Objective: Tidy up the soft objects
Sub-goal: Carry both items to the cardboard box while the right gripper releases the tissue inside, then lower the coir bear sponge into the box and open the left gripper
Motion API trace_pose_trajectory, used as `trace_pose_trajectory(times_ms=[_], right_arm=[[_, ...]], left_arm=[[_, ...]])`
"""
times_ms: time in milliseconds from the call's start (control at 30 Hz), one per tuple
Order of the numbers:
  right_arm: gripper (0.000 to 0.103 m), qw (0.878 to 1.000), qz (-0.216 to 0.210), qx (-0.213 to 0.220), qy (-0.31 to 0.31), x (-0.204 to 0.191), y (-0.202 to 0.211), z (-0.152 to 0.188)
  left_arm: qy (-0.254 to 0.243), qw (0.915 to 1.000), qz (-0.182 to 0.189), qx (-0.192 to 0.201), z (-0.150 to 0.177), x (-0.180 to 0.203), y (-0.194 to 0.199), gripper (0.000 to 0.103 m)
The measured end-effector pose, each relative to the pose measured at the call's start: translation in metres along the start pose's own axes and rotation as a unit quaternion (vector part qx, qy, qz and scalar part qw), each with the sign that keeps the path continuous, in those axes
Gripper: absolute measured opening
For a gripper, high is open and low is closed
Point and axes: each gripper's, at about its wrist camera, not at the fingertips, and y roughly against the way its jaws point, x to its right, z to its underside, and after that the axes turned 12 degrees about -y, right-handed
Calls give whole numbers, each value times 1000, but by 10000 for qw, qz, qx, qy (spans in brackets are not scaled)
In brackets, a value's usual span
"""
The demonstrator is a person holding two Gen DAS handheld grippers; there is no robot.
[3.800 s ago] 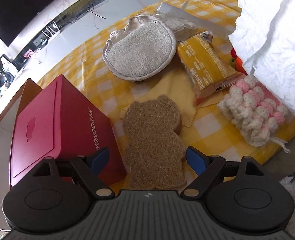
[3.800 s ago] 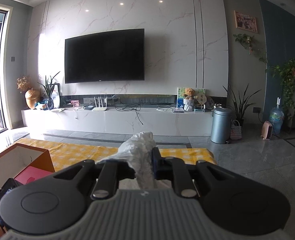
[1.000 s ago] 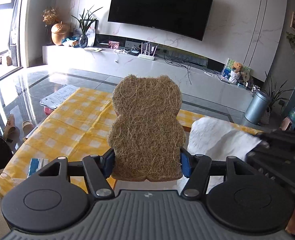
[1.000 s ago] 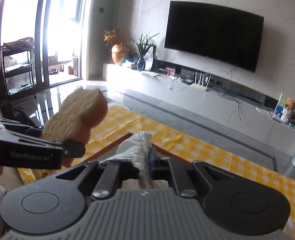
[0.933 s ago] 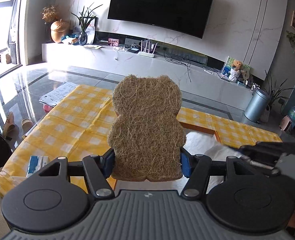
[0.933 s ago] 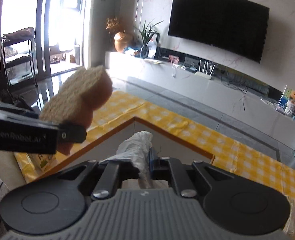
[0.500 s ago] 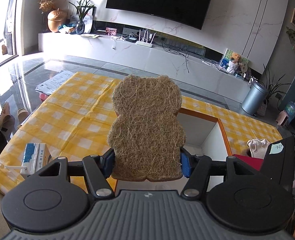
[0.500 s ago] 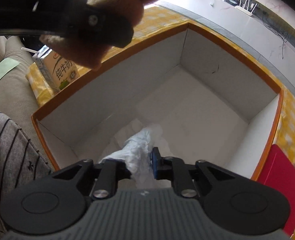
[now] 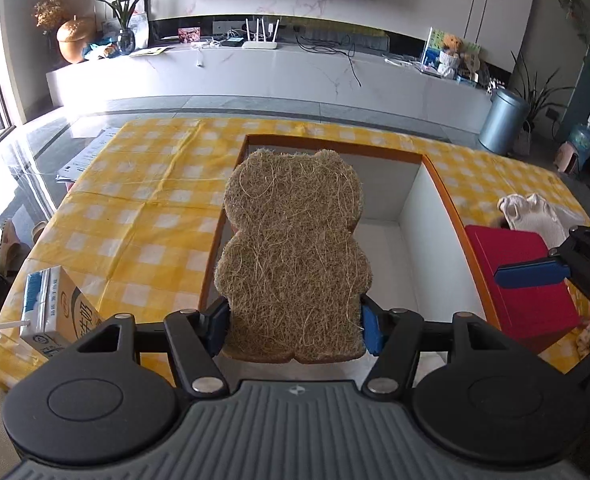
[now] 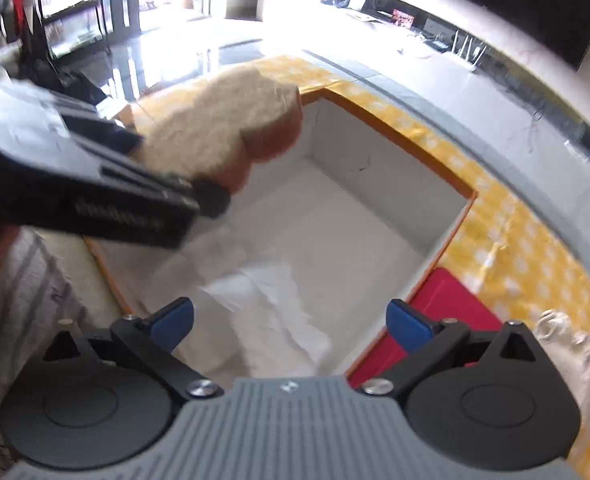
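Our left gripper [image 9: 295, 326] pinches the bear-shaped fibre scrubber [image 9: 293, 256] by its lower sides, both blue pads pressed into it. We hold the scrubber upright over the near left part of the open box [image 9: 435, 168], an orange-rimmed carton with white walls that sits on the yellow checked tablecloth [image 9: 143, 208].

Our right gripper [image 10: 289, 320] hangs above the near right side of the same box. Its jaws are opening, and the blue pads [image 10: 409, 326] stand spread well apart, touching nothing. Below them, on the box floor near the front wall, lies the crumpled white paper [image 10: 279, 312]; this view is blurred, so we think it lies loose but cannot say exactly how it rests.

Just outside the box's right wall a red box [image 9: 523, 276] lies flat on the tablecloth, and a cream cloth item [image 9: 531, 212] sits just beyond it toward the right edge of the table. At the near left corner of the table stands a milk carton [image 9: 51, 312] with its straw attached.
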Motion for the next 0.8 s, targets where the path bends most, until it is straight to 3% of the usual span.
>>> trace_pose_trajectory(times_ms=[133, 267, 467, 533, 600, 700, 800], right_arm=[[101, 9941, -482, -76, -972, 32, 4, -3], [101, 9917, -374, -21, -1226, 37, -1, 9], [101, 9894, -187, 293, -1408, 43, 4, 6], [101, 9896, -181, 342, -1389, 44, 8, 6], [101, 9902, -98, 359, -1349, 44, 8, 1], [100, 9911, -18, 403, -1269, 40, 9, 0], [100, 9916, 4, 410, -1224, 40, 12, 0]], left_arm=[[90, 9994, -116, -322, 6, 2, -13, 73], [-59, 9979, -438, -472, 10, 0, -16, 79], [-240, 9978, -605, -115, 11, 6, -10, 93], [-105, 9985, -515, 115, 13, 5, -5, 103], [38, 9985, -472, 268, 13, 3, -2, 103], [-272, 9957, -782, 406, 13, 7, 1, 103], [-264, 9944, -937, 420, 12, 5, 3, 103]])
